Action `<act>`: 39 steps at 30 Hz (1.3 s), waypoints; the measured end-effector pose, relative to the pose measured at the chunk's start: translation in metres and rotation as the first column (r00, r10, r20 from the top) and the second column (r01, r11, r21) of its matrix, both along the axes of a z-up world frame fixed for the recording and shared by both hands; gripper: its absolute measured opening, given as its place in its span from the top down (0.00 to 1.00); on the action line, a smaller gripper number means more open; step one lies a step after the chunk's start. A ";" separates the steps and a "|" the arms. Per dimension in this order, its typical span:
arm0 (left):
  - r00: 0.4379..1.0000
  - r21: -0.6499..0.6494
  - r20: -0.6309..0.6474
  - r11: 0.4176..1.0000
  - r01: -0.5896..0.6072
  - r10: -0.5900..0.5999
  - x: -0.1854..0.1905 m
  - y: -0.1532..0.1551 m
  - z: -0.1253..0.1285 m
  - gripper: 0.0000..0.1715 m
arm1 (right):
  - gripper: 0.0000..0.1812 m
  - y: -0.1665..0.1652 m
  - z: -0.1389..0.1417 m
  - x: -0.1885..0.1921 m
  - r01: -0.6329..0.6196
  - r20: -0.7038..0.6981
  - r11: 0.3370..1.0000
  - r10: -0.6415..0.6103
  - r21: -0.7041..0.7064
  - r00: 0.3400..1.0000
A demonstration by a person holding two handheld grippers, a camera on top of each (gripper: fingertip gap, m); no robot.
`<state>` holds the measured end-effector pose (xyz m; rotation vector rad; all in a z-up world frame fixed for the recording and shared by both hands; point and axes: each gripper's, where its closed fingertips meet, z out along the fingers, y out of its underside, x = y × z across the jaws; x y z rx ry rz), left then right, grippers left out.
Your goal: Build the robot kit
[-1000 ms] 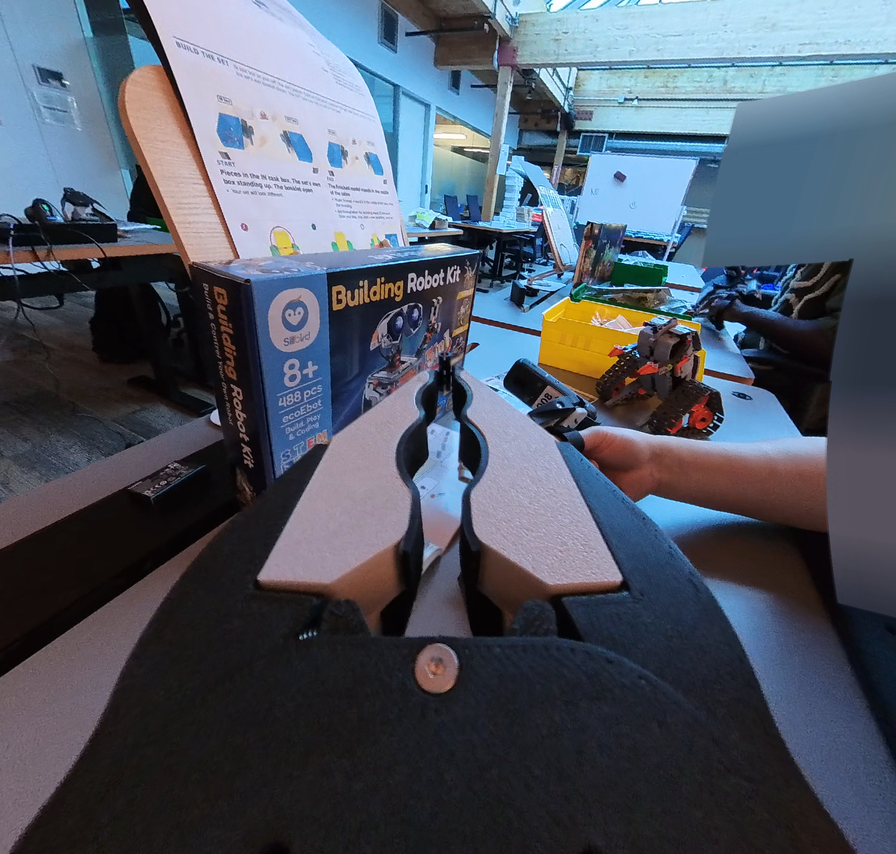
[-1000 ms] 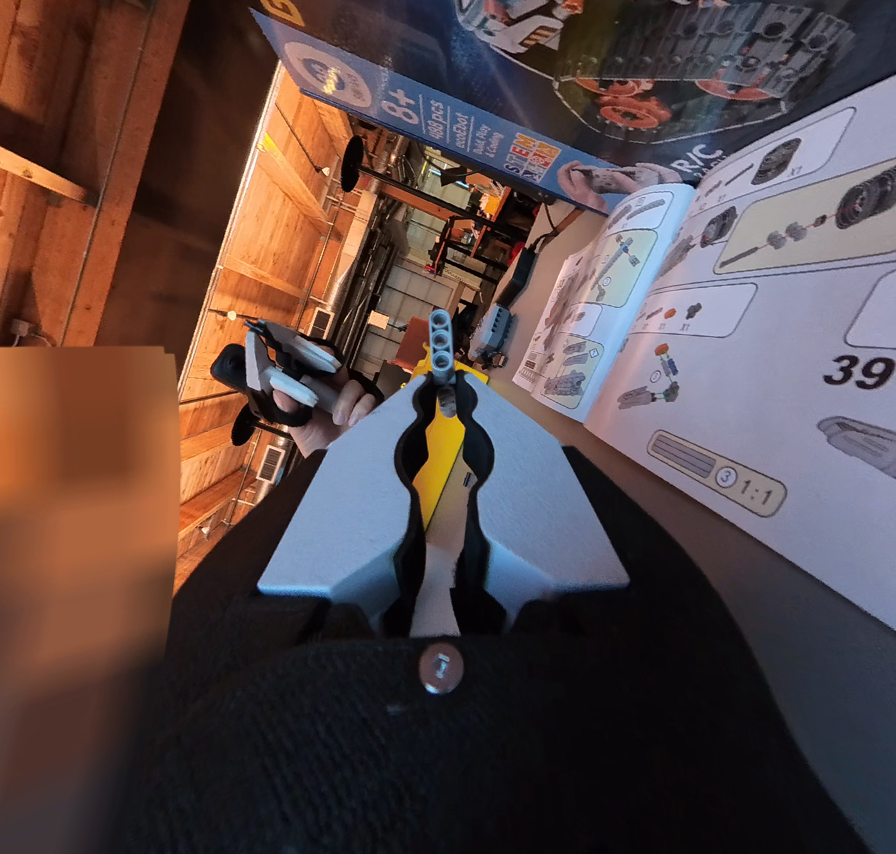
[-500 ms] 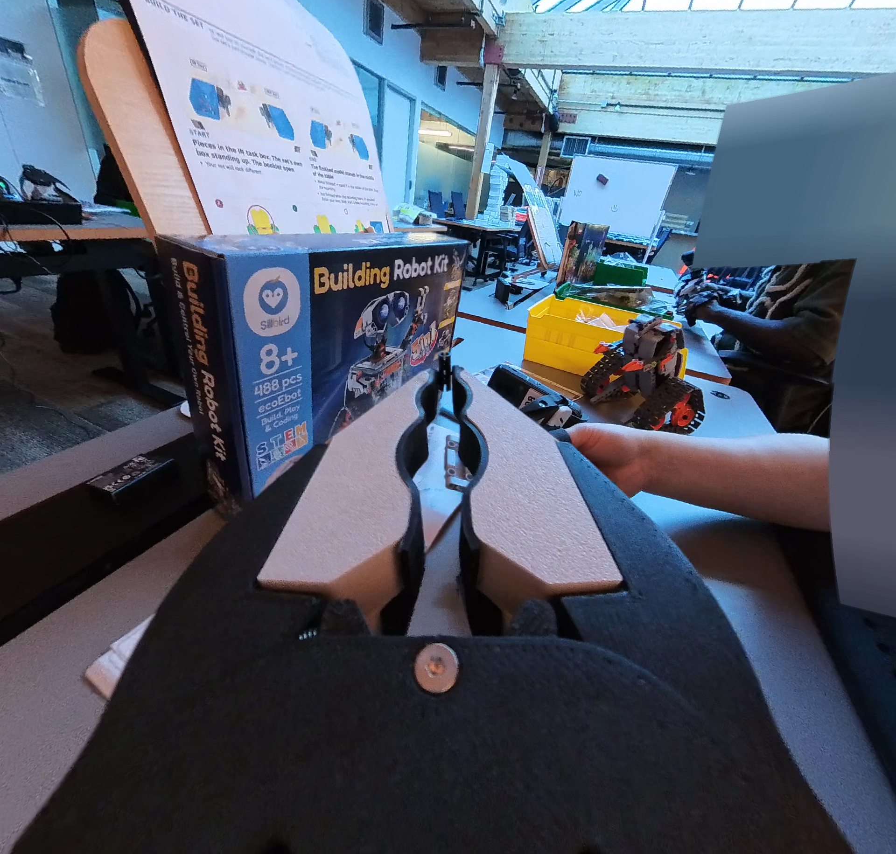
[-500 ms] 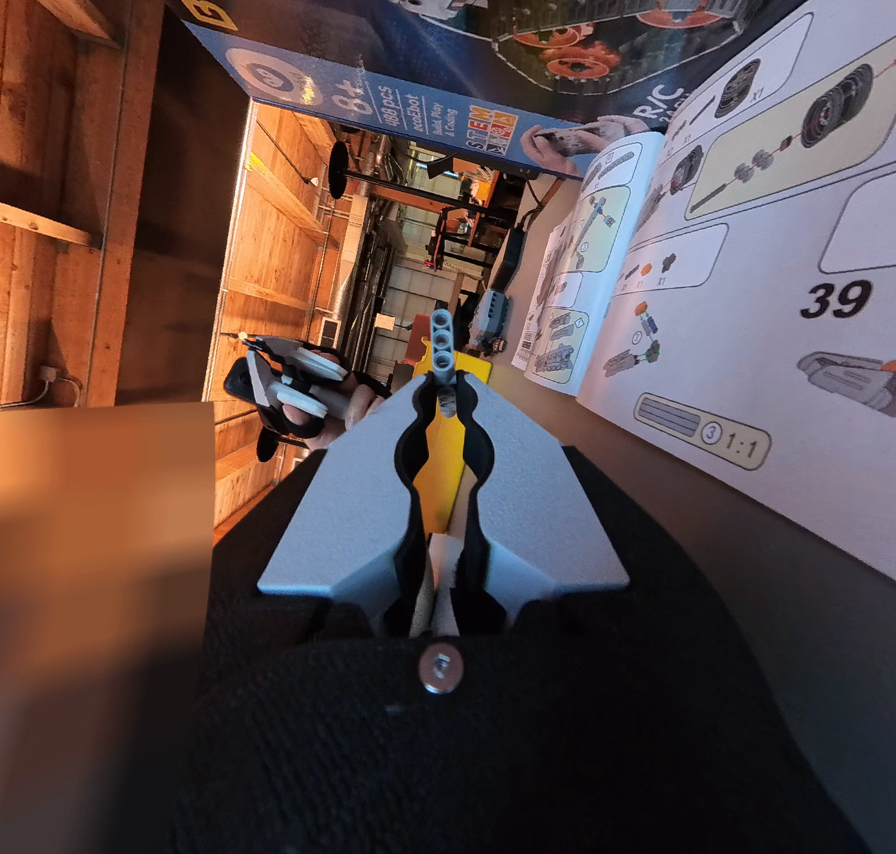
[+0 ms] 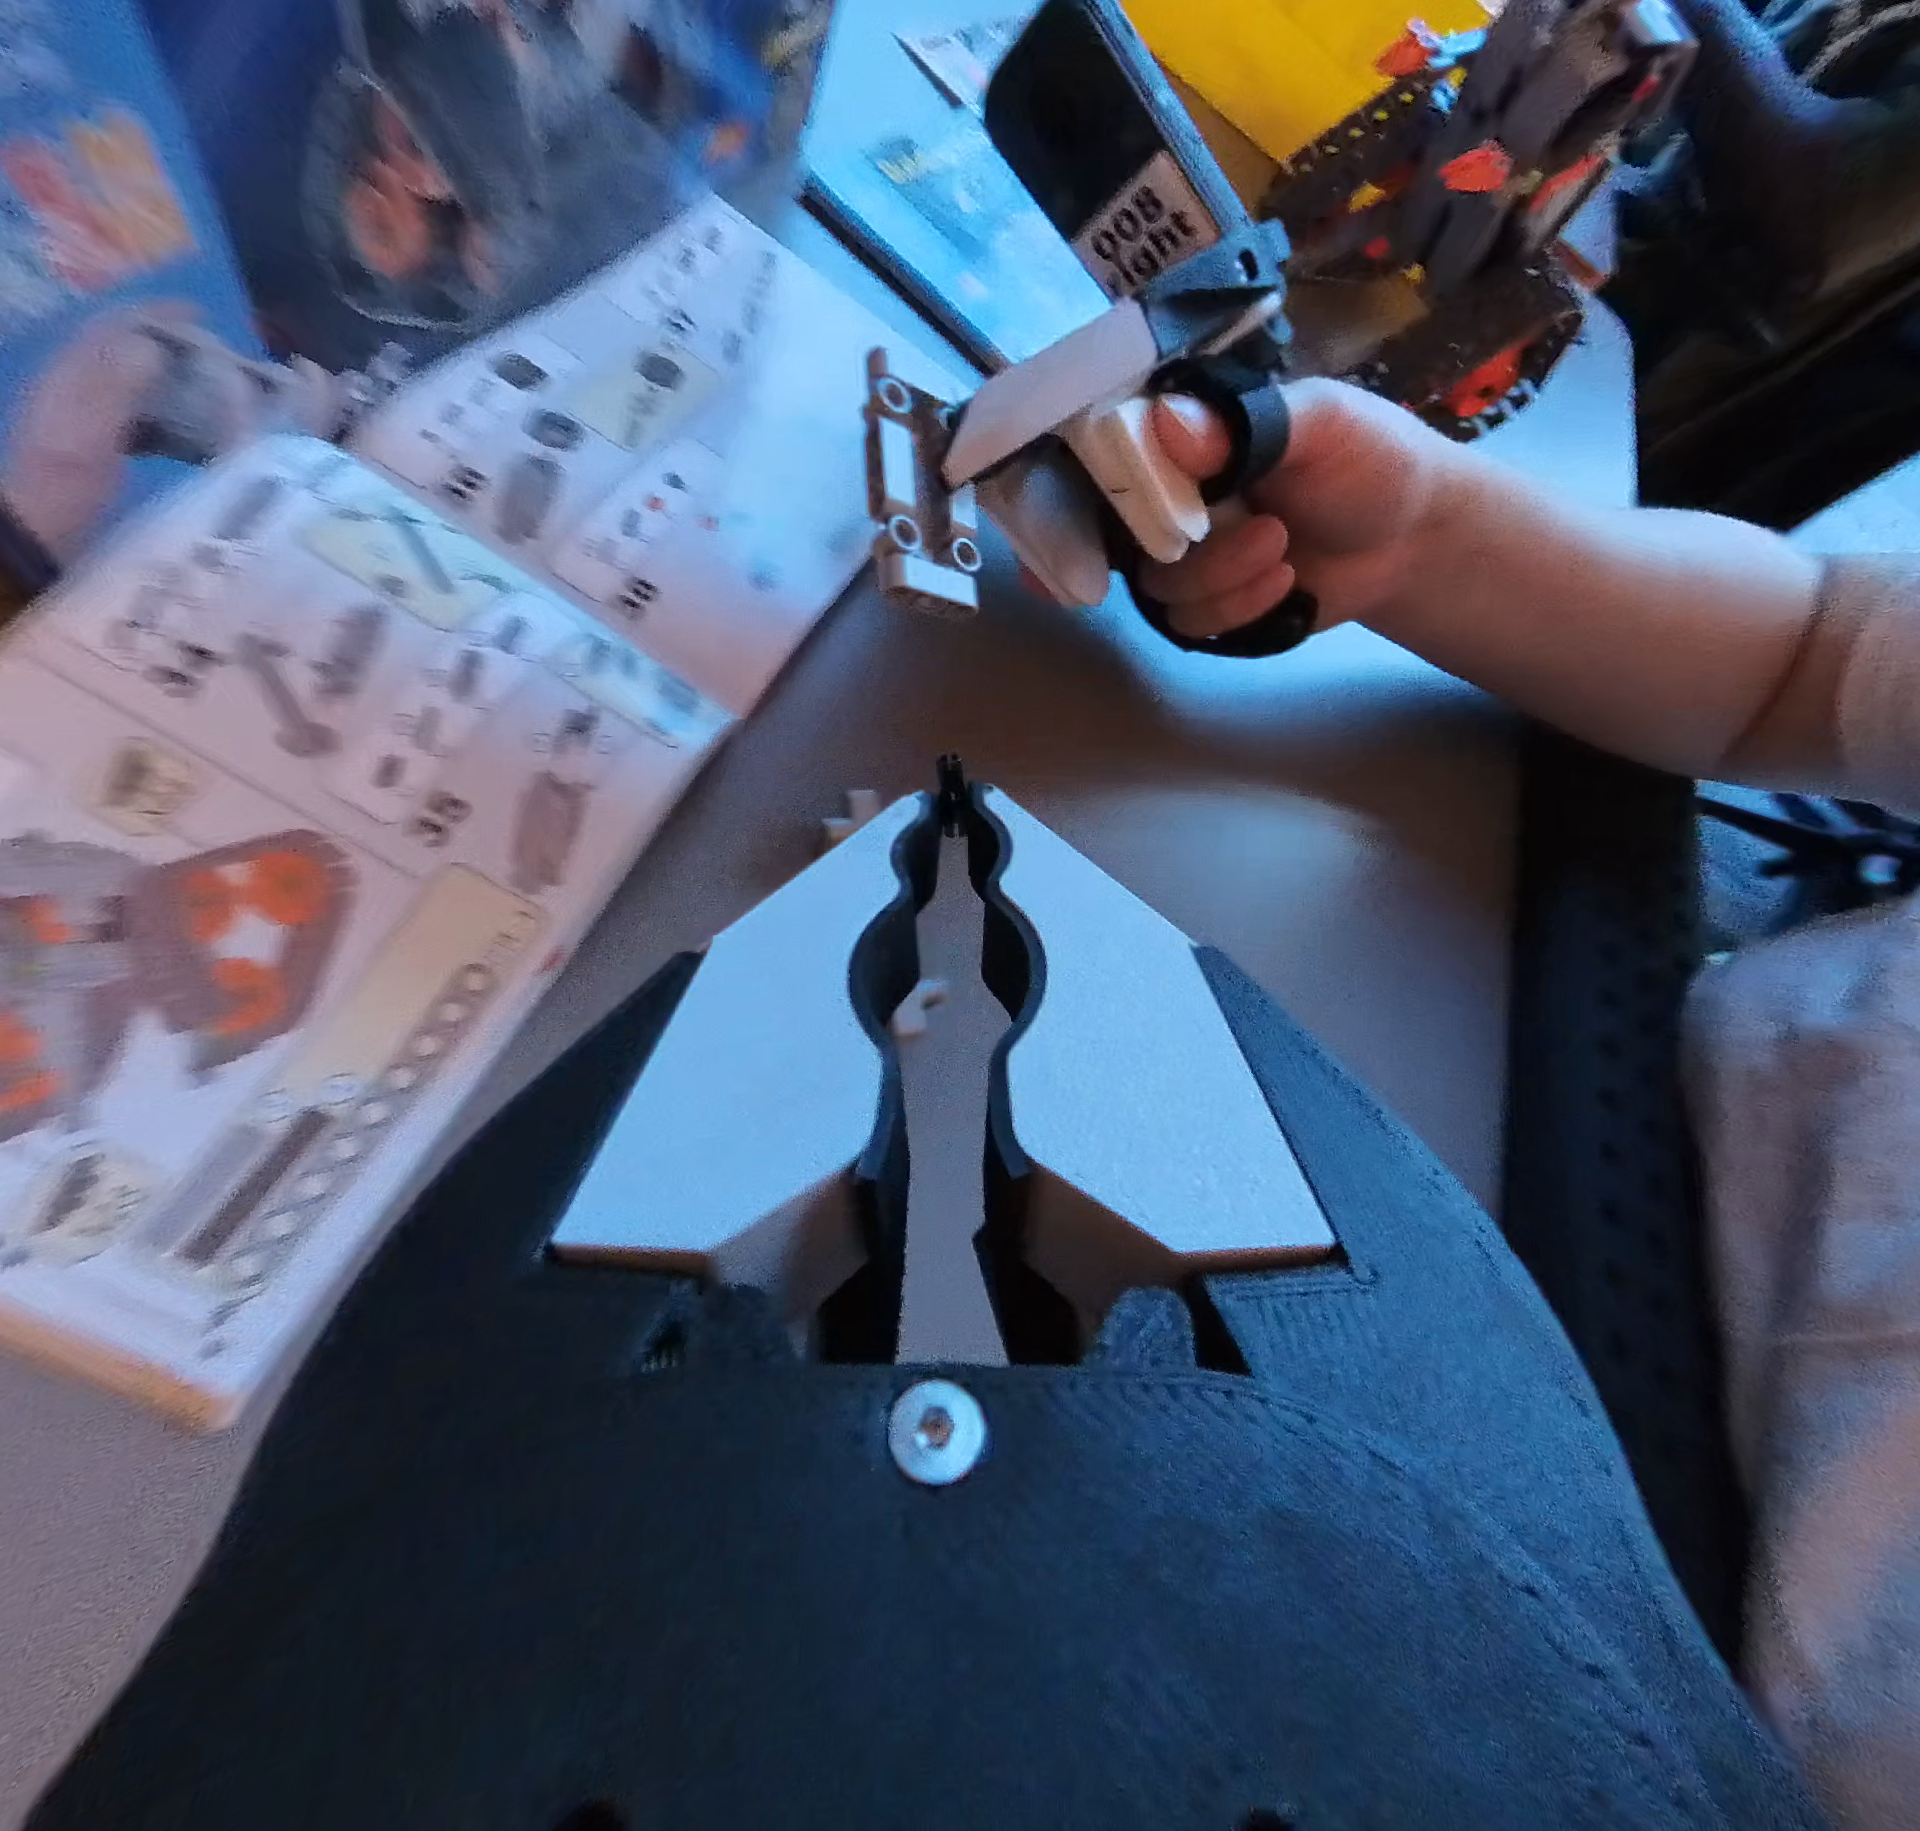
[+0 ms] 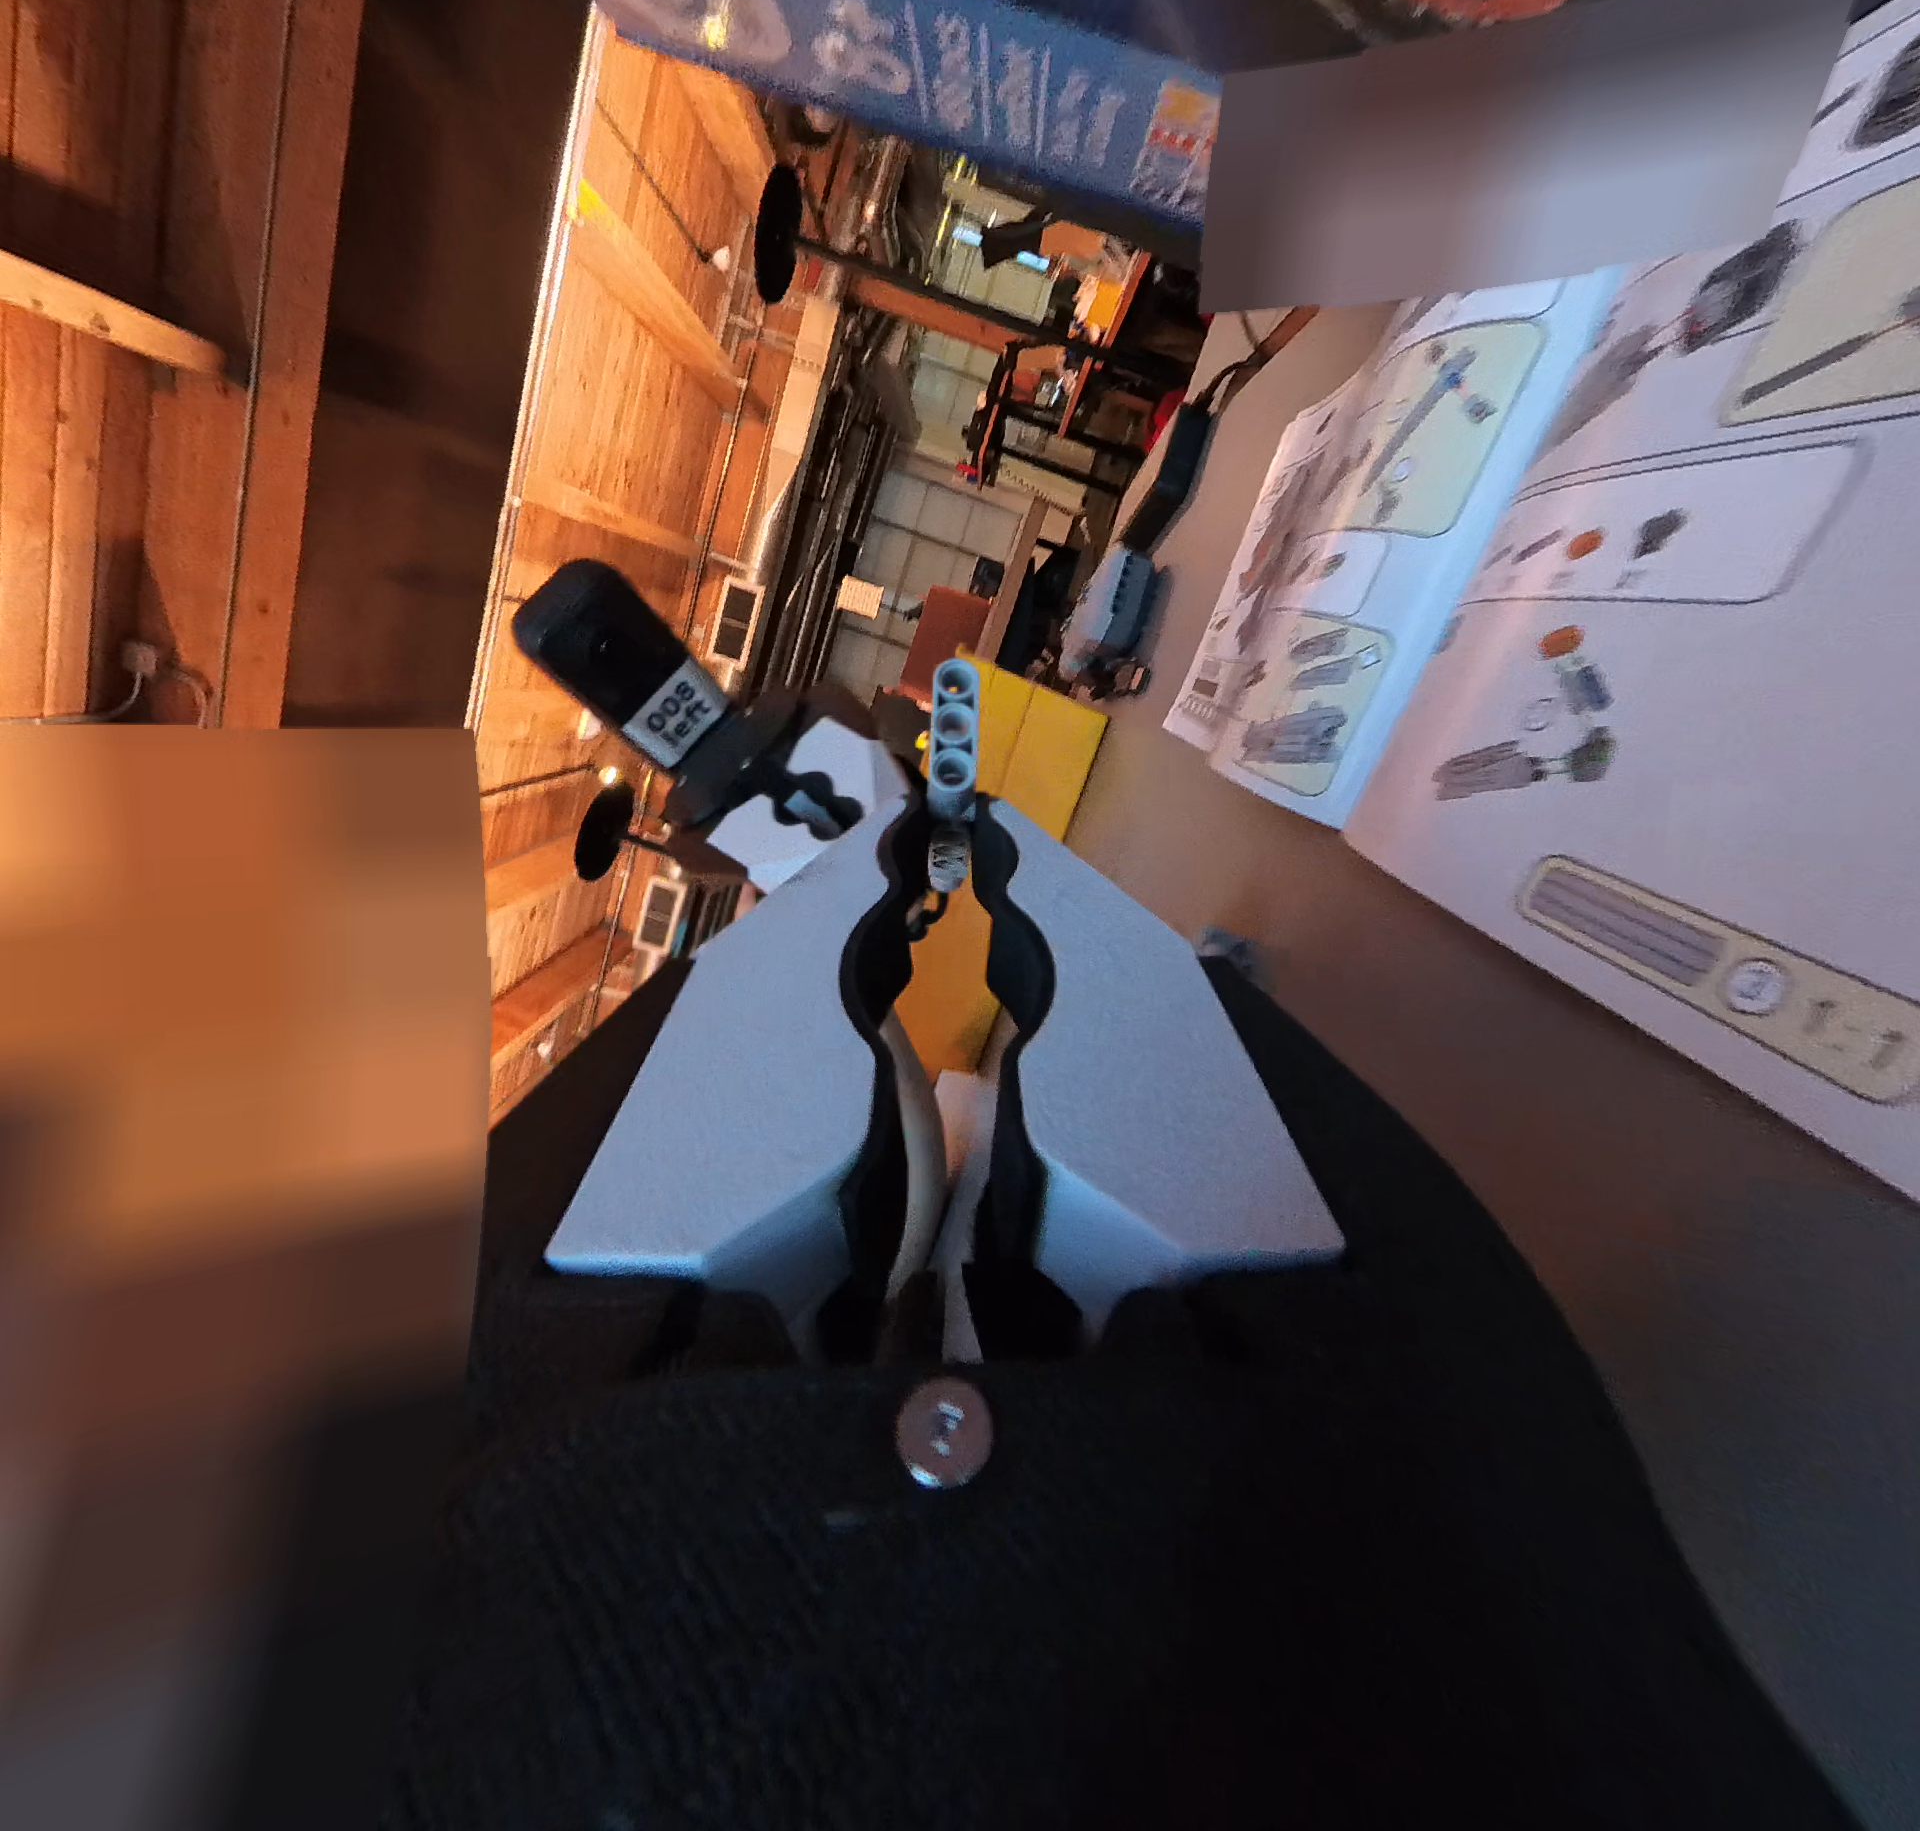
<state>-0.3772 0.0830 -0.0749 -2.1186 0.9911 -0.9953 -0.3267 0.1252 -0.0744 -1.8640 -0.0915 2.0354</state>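
Note:
My left gripper (image 5: 951, 820) is shut on a small black pin (image 5: 948, 782) that sticks out past its fingertips, low over the grey table (image 5: 1278, 877). My right gripper (image 6: 951, 831) is shut on a grey beam piece with round holes (image 6: 956, 732). The left wrist view shows that gripper (image 5: 961, 436), held in a hand, gripping the grey piece (image 5: 916, 493) a little ahead of and above the pin. The right wrist view shows my left gripper (image 6: 831, 807) close on the left of the grey piece. Pin and grey piece are apart.
An open instruction booklet (image 5: 416, 659) lies on the left, also in the right wrist view (image 6: 1558, 638). A blue kit box (image 5: 364, 119) stands behind it. A yellow bin (image 5: 1299, 25) and a dark tracked model (image 5: 1455, 202) sit behind. Small pale parts (image 5: 852, 810) lie beside my left fingertips. The left gripper's tips are roughly 7 cm from the right gripper's.
My left gripper has tipped down toward the table and come close to the right gripper, still shut on the black pin. The right gripper keeps its grey piece and has shifted slightly.

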 end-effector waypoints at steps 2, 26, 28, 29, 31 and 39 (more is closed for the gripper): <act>0.999 -0.077 0.033 0.997 0.031 -0.029 0.011 -0.008 -0.007 0.98 | 0.96 -0.010 0.002 -0.006 -0.070 -0.019 0.998 0.070 0.003 0.997; 0.972 -0.382 0.221 0.910 0.162 -0.081 0.019 -0.032 -0.001 0.99 | 0.96 -0.045 0.003 -0.020 -0.302 -0.023 0.953 0.303 0.037 0.953; 0.974 -0.380 0.214 0.912 0.156 -0.078 0.018 -0.032 -0.002 0.99 | 0.96 -0.046 0.004 -0.021 -0.308 -0.026 0.951 0.309 0.037 0.951; 0.974 -0.383 0.212 0.911 0.155 -0.077 0.018 -0.032 -0.002 0.99 | 0.96 -0.046 0.004 -0.021 -0.310 -0.027 0.950 0.311 0.036 0.950; 0.974 -0.393 0.210 0.906 0.159 -0.080 0.018 -0.033 -0.003 0.99 | 0.96 -0.047 0.003 -0.022 -0.314 -0.024 0.949 0.315 0.035 0.949; 0.980 -0.453 0.179 0.877 0.161 -0.088 0.016 -0.038 -0.012 0.99 | 0.96 -0.055 -0.003 -0.024 -0.355 0.094 0.926 0.345 0.127 0.934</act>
